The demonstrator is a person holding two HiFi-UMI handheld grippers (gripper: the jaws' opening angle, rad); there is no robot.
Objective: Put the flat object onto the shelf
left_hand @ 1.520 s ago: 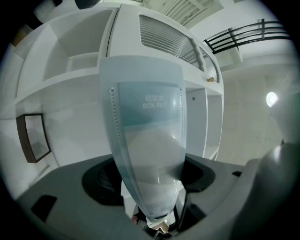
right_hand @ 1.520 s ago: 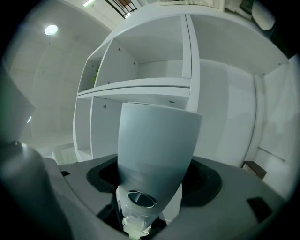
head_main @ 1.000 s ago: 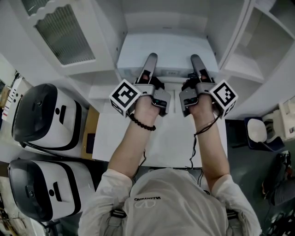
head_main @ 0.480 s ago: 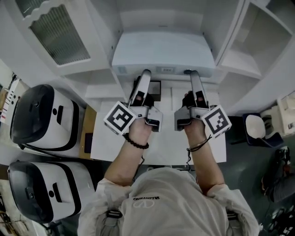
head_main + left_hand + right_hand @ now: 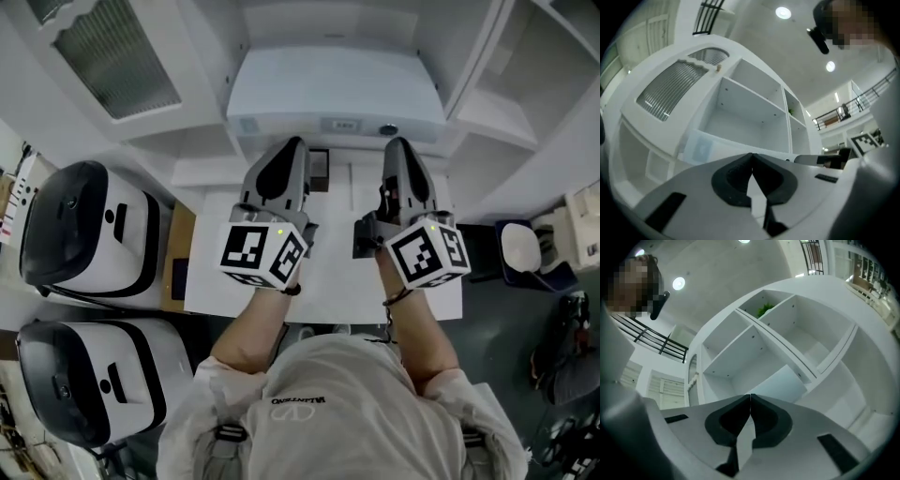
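Left gripper (image 5: 292, 146) is sitting with its jaws pressed fully together and nothing between them, and its own view is showing the same: two dark pads meeting, no gap, no load. The right gripper (image 5: 398, 143) is doing exactly the same thing, jaws together and empty. Both are hanging side by side over the white counter (image 5: 328, 281), tips pointing toward the shelf (image 5: 487, 114).

The flat object (image 5: 333, 92) is lying straight ahead of both grippers, just past their tips, in the middle bay of the shelf. It's spanning wider than the two grippers put together. Neither gripper is touching it; there's a clear gap between the tips and its front edge. From each gripper view it's showing as a pale bluish slab resting on the board just beyond the jaws.

So I'm reading this as basically done. The flat object is looking settled on the shelf and nobody is holding it. I can't tell whether it's pushed all the way to the back wall, since the angle is hiding the rear edge, so a small nudge might be the only thing left. Otherwise it's just a matter of bringing the hands away.

Off to the left gripper's side, two white and black machines (image 5: 89, 230) are sitting there, not involved in any of this.
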